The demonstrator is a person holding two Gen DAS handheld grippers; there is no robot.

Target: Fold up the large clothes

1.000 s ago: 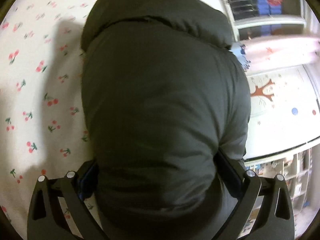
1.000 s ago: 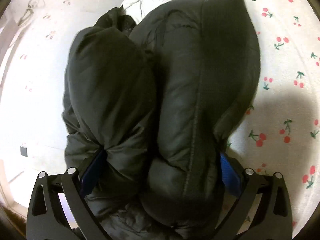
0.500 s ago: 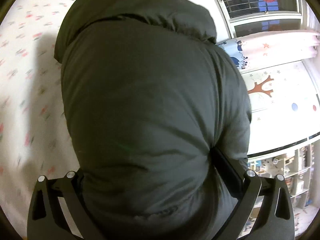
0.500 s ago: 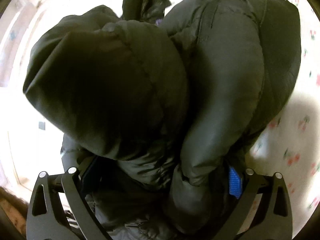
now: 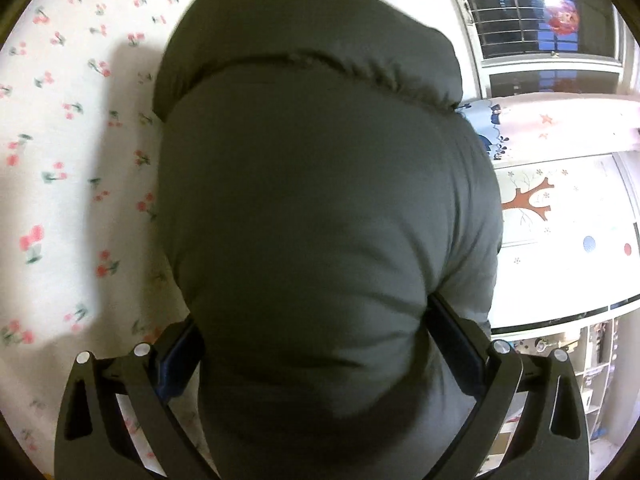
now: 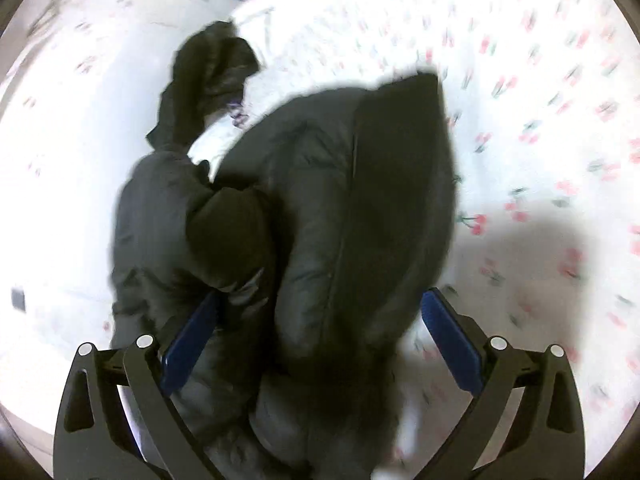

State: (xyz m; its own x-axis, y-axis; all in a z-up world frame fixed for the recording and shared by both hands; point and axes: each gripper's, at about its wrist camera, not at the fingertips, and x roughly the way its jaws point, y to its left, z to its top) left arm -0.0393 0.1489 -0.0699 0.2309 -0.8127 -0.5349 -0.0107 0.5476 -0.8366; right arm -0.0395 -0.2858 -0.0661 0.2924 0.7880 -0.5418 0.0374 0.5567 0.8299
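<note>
cherry-print bedding [image 5: 60,168] forms the work surface, with a barred window [image 5: 536,20] at 1 o'clock in the left wrist view and a pale floor [image 6: 52,184] toward 9 o'clock in the right wrist view. the dark padded jacket [image 5: 320,200] fills the centre of both views, bundled over the bedding and reaching from 6 o'clock up to 12 o'clock. the left gripper [image 5: 320,344] is closed against a thick roll of the jacket, both fingers pressed into the fabric with no gap showing. the right gripper [image 6: 320,340] brackets a doubled fold of the jacket [image 6: 352,216]; its left pad touches fabric, its right pad [image 6: 452,344] stands just clear of it, so the claw reads as parted and not clamping. a loose dark end, probably a sleeve or hood [image 6: 208,76], trails toward 11 o'clock. handling judgement: the garment is soft, bulky and springy, probably light for its volume, with a smooth shell that may slide; it will rebound when released. take hold at seams, hem or a compressed doubled edge, not on the puffed panels. compared with half a second earlier, the right view shows the bundle lower and less bunched toward the lens, the right pad more exposed; the left view shows the roll shifted toward 3 o'clock, uncovering more bedding.
</note>
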